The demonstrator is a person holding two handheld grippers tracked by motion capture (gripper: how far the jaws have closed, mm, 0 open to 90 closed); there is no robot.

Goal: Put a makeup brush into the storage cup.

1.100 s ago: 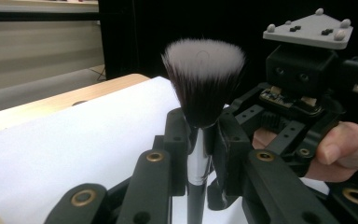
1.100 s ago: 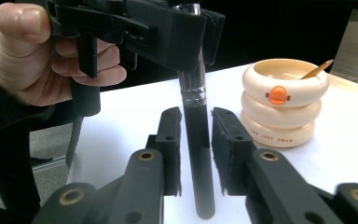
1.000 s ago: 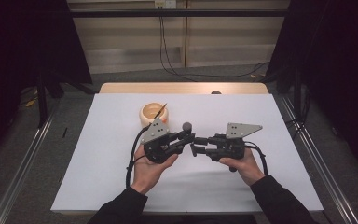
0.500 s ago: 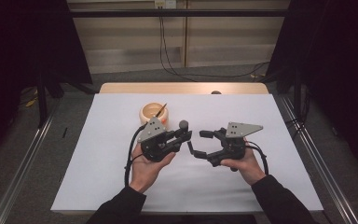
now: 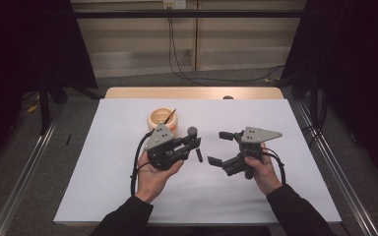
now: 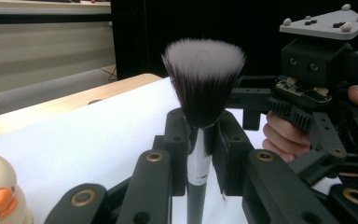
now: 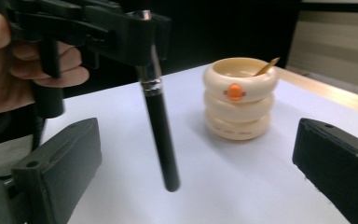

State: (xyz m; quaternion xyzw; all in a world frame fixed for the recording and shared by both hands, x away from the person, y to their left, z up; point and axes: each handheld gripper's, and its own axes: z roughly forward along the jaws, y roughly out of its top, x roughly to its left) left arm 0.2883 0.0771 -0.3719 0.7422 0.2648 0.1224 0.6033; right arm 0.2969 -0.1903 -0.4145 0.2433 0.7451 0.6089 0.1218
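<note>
Left gripper (image 5: pixel 193 146) clamped on the brush (image 6: pixel 202 88) just below its bristles, brush upright, handle hanging free above the white table (image 5: pixel 103 172), just beside the cream cup (image 5: pixel 163 119), right gripper (image 5: pixel 220 147) near the brush, jaws just opened wide, nothing between them

A white sheet (image 5: pixel 103 187) covers the table, mostly bare at its left side, right side and near edge, giving open passage there. A cream ringed cup (image 5: pixel 163 119) stands toward the far middle, a thin stick leaning out of it; it is the one standing obstacle on the sheet. Just in front of it the left gripper (image 5: pixel 193 145) holds a makeup brush (image 5: pixel 194 142) upright above the surface, bristles up, handle hanging free. The right gripper (image 5: pixel 217 147), jaws just spread wide and empty, faces it across a narrow gap. Metal rails (image 5: pixel 19 187) flank the table.
</note>
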